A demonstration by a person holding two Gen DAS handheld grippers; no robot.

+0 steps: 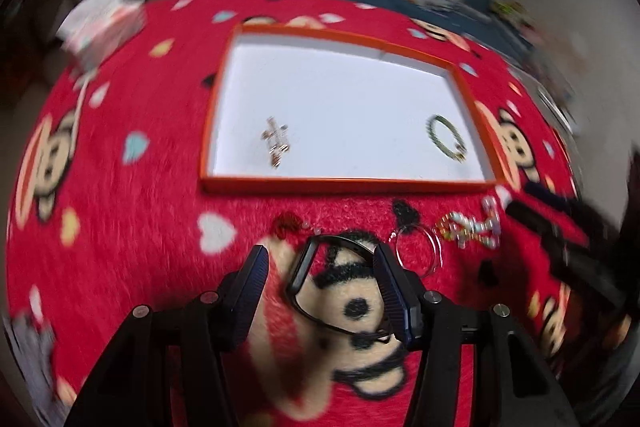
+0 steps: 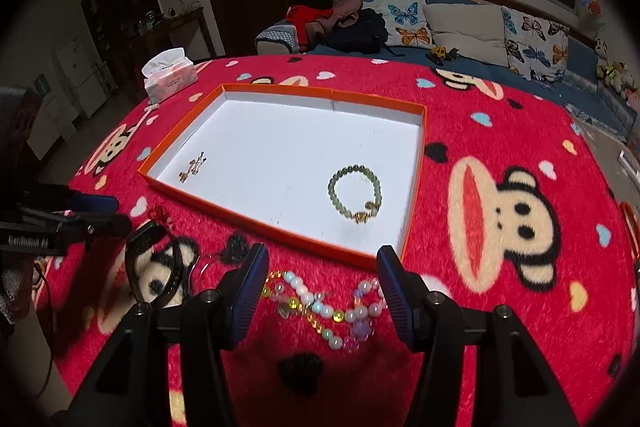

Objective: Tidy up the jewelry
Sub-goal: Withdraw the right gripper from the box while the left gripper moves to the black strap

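An orange-rimmed white tray [image 1: 344,185] [image 2: 256,229] lies on the red blanket. Inside it are a small gold piece [image 1: 276,141] [image 2: 192,167] and a green bead bracelet [image 1: 446,138] [image 2: 355,193]. My left gripper [image 1: 320,267] is open around a black bangle [image 1: 316,283] [image 2: 138,259] lying on the blanket. My right gripper [image 2: 322,267] is open, with a pastel bead necklace [image 2: 328,307] [image 1: 472,227] lying between its fingers. A thin silver hoop [image 1: 416,247] and a small red piece [image 1: 286,223] [image 2: 160,215] lie in front of the tray.
A tissue pack [image 2: 170,77] [image 1: 104,23] stands at the blanket's far left. A sofa with butterfly cushions [image 2: 472,23] is behind. The left gripper's body [image 2: 60,223] shows at the left of the right wrist view.
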